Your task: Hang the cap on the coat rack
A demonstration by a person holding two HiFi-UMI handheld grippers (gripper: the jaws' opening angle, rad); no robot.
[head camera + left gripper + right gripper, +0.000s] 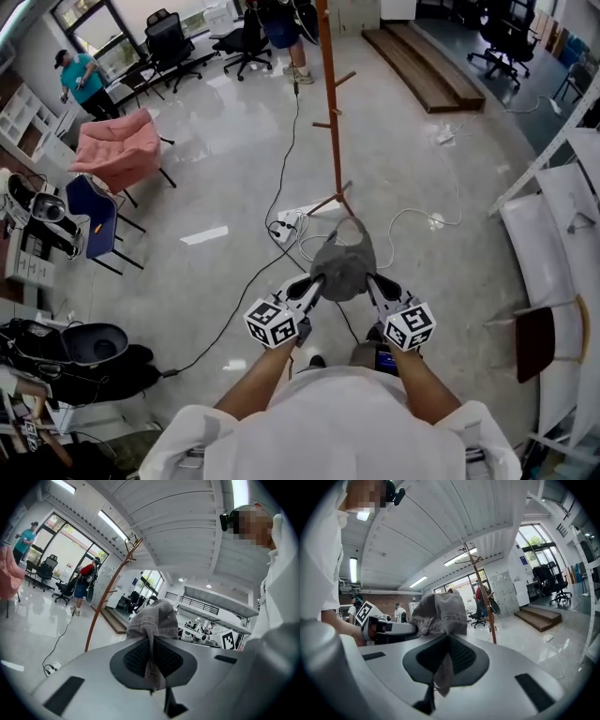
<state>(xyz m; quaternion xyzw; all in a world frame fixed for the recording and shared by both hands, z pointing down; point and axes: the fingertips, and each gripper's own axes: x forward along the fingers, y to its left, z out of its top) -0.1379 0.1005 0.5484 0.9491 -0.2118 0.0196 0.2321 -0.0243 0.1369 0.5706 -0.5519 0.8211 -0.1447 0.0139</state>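
- Grey cloth, soft and limp: the cap (343, 264) is held in the air on the person's side of the coat rack (329, 103). It is near the rack's foot in the head view and touches no part of the rack.
- The left hand-held gripper (312, 284) has its jaws closed on a fold of the cap's edge. In its own view the fabric is pinched flat between the dark pads, and the crown bulges out beyond them.
- The right hand-held gripper (371, 282) is closed the same way on the opposite edge, with a tongue of cloth hanging down between its pads.
- Judged from the sagging crown, the cap is light and will fold rather than keep its shape. A pinch on the rim band looks firmer than one on the loose crown. It does not look fragile, and the woven cloth should not slip easily.
- To sit on a peg, the opening probably has to be stretched between the two holds and lowered over the peg's tip. Otherwise the cloth may simply slump off.
- Count: one cap, one coat rack, two hand-held grippers. Two short pegs show on the rack's red-brown pole in the head view; its top is out of frame there.
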